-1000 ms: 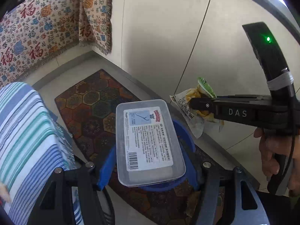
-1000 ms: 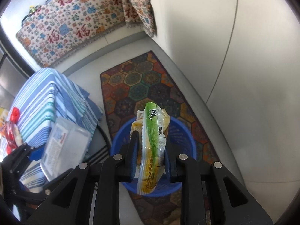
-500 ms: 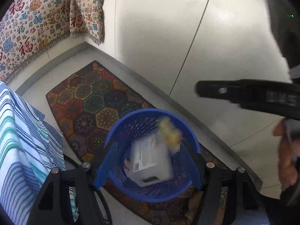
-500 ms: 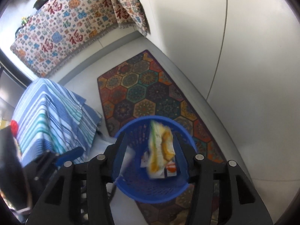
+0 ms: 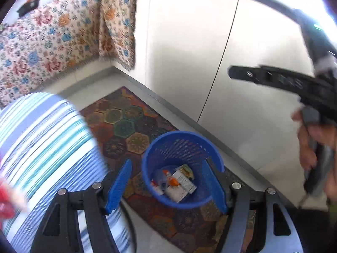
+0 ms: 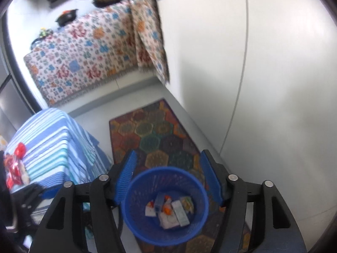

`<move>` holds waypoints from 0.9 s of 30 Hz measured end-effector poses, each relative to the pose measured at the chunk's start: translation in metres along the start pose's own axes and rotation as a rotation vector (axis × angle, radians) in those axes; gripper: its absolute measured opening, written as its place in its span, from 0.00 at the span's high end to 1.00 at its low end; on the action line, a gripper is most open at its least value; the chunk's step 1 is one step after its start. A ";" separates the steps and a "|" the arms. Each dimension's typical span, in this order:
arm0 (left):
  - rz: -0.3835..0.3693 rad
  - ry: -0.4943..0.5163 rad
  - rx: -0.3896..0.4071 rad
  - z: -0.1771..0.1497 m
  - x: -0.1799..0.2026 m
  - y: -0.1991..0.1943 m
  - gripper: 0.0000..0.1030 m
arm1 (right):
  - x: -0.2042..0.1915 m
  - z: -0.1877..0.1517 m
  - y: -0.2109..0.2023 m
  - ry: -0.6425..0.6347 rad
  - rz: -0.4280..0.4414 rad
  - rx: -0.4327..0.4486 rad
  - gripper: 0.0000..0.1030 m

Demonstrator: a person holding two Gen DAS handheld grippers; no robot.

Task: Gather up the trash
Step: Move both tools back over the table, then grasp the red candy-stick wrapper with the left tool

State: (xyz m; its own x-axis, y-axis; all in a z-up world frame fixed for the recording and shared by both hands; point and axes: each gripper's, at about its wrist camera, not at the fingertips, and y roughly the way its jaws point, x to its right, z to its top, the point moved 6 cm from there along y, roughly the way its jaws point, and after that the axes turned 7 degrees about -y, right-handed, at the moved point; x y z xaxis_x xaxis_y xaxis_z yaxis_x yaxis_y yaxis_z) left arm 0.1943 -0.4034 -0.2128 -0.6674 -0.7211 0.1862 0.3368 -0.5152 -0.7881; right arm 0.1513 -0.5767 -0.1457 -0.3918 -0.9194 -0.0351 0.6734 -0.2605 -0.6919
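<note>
A blue mesh waste basket (image 5: 155, 154) (image 6: 134, 191) stands on the patterned rug below both grippers. Inside lie the plastic box (image 5: 179, 187) (image 6: 181, 213), the snack packet (image 5: 186, 169) (image 6: 187, 203) and other scraps. My left gripper (image 5: 168, 187) is open and empty above the basket. My right gripper (image 6: 168, 178) is open and empty above it too; its side shows at the right of the left wrist view (image 5: 273, 78). A red wrapper (image 6: 14, 168) lies on the striped table.
A table with a blue striped cloth (image 5: 42, 143) (image 6: 48, 143) stands left of the basket. The hexagon rug (image 5: 124, 124) (image 6: 151, 130) lies along a white cabinet wall (image 5: 210, 52). A counter draped in patterned cloth (image 6: 84, 52) holds pans at the back.
Both grippers opened; the plastic box and the snack packet dropped into the blue basket and now lie at its bottom. Both grippers have since risen and pulled back a little.
</note>
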 end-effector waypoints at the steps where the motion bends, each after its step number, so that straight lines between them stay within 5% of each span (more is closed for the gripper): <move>1: 0.015 -0.005 0.004 -0.011 -0.009 -0.015 0.31 | -0.010 0.001 -0.007 -0.022 0.005 0.019 0.34; 10: 0.201 -0.103 -0.007 -0.106 -0.121 -0.119 0.31 | -0.140 -0.021 -0.043 -0.191 0.147 0.066 0.29; 18: 0.339 -0.214 -0.007 -0.150 -0.227 -0.173 0.31 | -0.288 -0.091 -0.049 -0.326 0.381 -0.086 0.27; 22: 0.334 -0.252 -0.002 -0.153 -0.256 -0.176 0.26 | -0.338 -0.121 -0.028 -0.396 0.385 -0.189 0.25; 27: 0.338 -0.256 0.013 -0.149 -0.269 -0.170 0.15 | -0.353 -0.116 -0.013 -0.459 0.315 -0.156 0.08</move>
State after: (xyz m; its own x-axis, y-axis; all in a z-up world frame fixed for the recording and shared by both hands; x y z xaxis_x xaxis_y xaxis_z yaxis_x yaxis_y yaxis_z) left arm 0.2181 -0.0525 -0.2159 -0.3316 -0.9415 0.0597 0.5180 -0.2346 -0.8226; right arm 0.2081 -0.2144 -0.2084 0.1482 -0.9883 0.0362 0.5995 0.0607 -0.7981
